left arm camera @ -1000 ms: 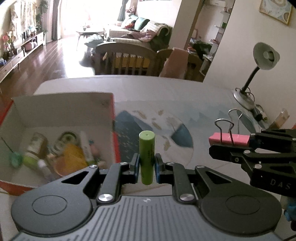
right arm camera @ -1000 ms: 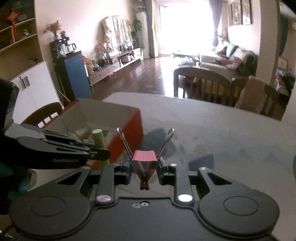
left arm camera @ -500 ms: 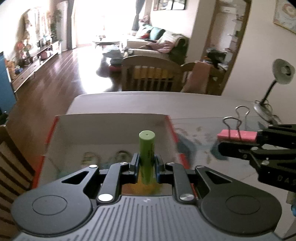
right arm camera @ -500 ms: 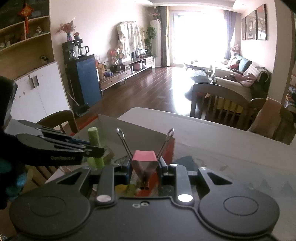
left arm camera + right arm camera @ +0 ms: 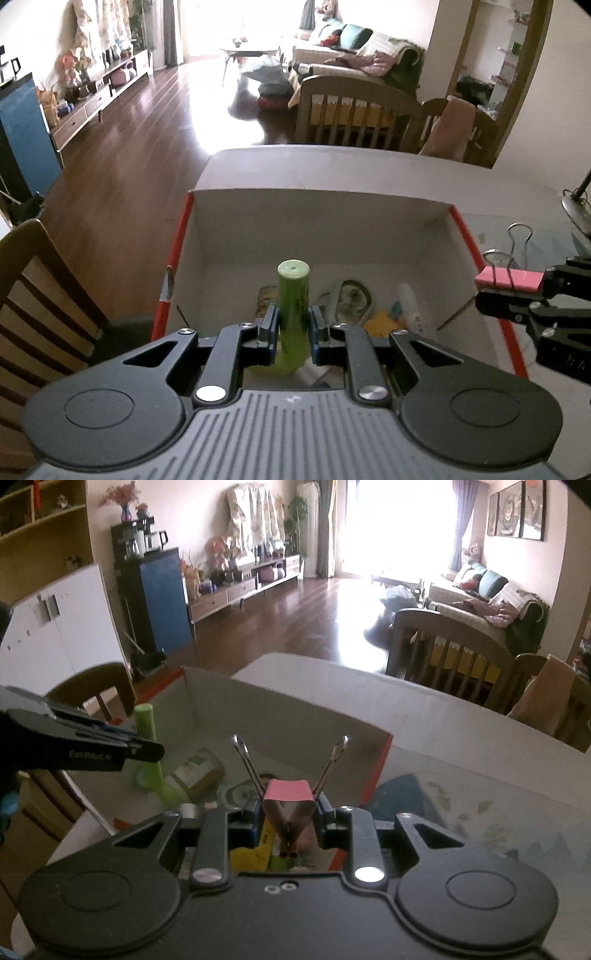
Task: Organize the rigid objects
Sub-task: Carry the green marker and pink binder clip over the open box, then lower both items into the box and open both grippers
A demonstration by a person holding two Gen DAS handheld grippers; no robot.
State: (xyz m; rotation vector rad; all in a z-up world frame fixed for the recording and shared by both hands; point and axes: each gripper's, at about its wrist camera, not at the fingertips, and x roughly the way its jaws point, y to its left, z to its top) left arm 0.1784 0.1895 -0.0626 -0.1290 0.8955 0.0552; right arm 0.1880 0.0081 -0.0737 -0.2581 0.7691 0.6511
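Plainly, pale lettering on the left claw (image 5: 146, 751) reads roughly "GenRobot.ai"; print on the green cylindrical battery (image 5: 293, 295) it pinches is too blurred to read. The battery stands upright, long axis along the fingers, flat top up, above the red-edged cardboard box (image 5: 466, 236) on the bench (image 5: 461, 731). The right claw (image 5: 289, 814) pinches a pink binder clip (image 5: 290, 790), wire handles splayed upward, above the box's right side. Jars and small items lie inside the box.
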